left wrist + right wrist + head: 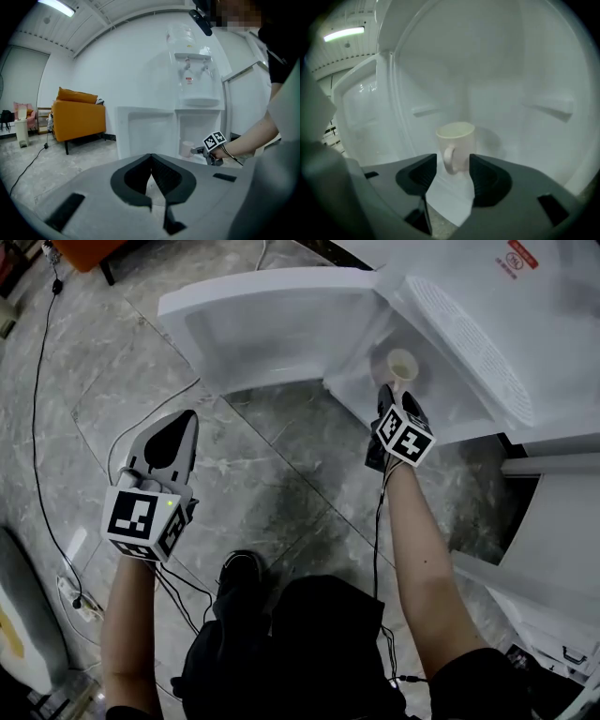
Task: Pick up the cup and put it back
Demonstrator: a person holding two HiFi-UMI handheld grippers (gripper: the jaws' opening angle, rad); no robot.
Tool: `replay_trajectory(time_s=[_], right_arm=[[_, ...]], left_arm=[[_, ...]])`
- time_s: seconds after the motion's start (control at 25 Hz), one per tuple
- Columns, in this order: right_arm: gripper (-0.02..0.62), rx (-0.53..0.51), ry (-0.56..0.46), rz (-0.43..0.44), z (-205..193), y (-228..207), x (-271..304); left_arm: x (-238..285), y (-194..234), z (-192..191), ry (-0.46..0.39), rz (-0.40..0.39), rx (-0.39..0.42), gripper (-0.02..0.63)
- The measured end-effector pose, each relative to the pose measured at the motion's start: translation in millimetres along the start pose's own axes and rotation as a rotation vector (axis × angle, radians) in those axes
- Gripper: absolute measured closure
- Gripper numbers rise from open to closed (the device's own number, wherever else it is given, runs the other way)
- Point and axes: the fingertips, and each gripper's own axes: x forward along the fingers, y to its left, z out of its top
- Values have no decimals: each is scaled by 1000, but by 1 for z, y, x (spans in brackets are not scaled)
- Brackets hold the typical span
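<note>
Where the water dispenser's (194, 70) lower compartment stands open, one cup (456, 145) sits upright on the compartment floor, its single handle turned out toward the right gripper (453, 161). There are two grippers, each carrying one marker cube. The right gripper reaches into the dispenser's compartment. Its jaws are moderately apart and show to either side of the handle, and neither pad presses on the cup. The left gripper (151, 159) is held well clear of the dispenser, out over the stone floor (262, 465), with its jaws closed tip to tip and nothing between them. One door (262, 324) hangs open at the dispenser's side. Two taps show on the dispenser's front in the left gripper view. One orange sofa (77, 117) stands far from the dispenser against the wall, and one dark cable (37, 427) trails across the floor.

In the right gripper view the jaws hide the cup's base, so its footing is unseen. From the head view the right gripper covers the lower part of the cup, leaving only the rim and part of the wall in sight, and the dispenser's upper body is cut off at the frame edge. The bottle on top of the dispenser is too pale to make out clearly.
</note>
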Motion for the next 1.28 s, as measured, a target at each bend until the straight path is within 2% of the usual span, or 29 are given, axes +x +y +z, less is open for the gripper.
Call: replay_trajectory(time_s=[0.2, 0.36, 0.4, 0.76, 1.04, 1.28], right_arm=[[416, -52, 1, -38, -1, -1, 12], [497, -102, 25, -100, 1, -10, 15], [541, -116, 32, -108, 2, -11, 16], [551, -161, -2, -50, 11, -8, 4], [552, -248, -39, -10, 16, 10, -26], [552, -292, -30, 23, 40, 42, -91]], left_arm=[[14, -3, -9, 0, -7, -32, 595], [15, -7, -10, -10, -32, -52, 597], [15, -7, -10, -11, -35, -53, 595], [11, -11, -15, 3, -37, -46, 595], [-8, -18, 10, -44, -31, -36, 597], [-43, -18, 52, -13, -41, -38, 597]])
